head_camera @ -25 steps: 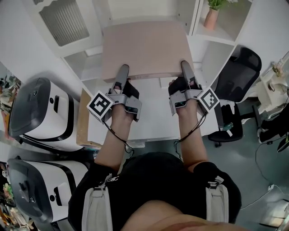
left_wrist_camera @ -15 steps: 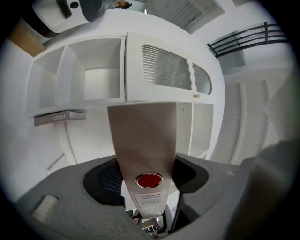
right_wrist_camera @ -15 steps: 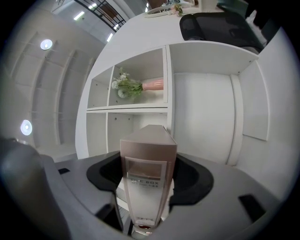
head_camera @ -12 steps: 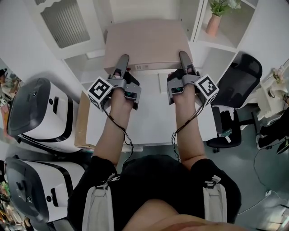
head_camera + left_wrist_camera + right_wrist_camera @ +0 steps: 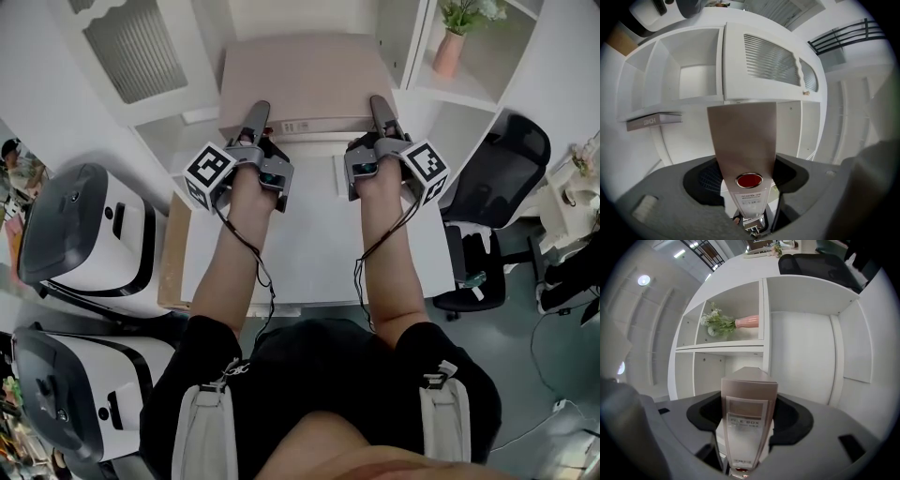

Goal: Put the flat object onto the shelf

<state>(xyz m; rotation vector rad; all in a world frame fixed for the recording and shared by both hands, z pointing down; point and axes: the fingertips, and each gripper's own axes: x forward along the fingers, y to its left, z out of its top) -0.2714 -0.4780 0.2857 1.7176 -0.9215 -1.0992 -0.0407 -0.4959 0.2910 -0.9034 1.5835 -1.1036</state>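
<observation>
A flat beige file box (image 5: pixel 300 80) is held level in front of the white shelf unit (image 5: pixel 412 37). My left gripper (image 5: pixel 255 120) is shut on its near edge at the left, and my right gripper (image 5: pixel 380 112) is shut on the same edge at the right. In the left gripper view the box (image 5: pixel 743 136) runs out from between the jaws of the left gripper (image 5: pixel 747 187), with a red ring hole near them. In the right gripper view the labelled spine of the box (image 5: pixel 747 401) fills the gap of the right gripper (image 5: pixel 747 427).
A pink vase with a plant (image 5: pixel 448 52) stands in a shelf compartment at the right. A louvered cabinet door (image 5: pixel 131 47) is at the upper left. Below are a white desk (image 5: pixel 309 253), a black office chair (image 5: pixel 497 159) and two white machines (image 5: pixel 80 234). A book (image 5: pixel 651 121) lies on a left shelf.
Both grippers have carried the box forward and up, away from the desk and closer to the shelf unit. The grip on it has not changed.
</observation>
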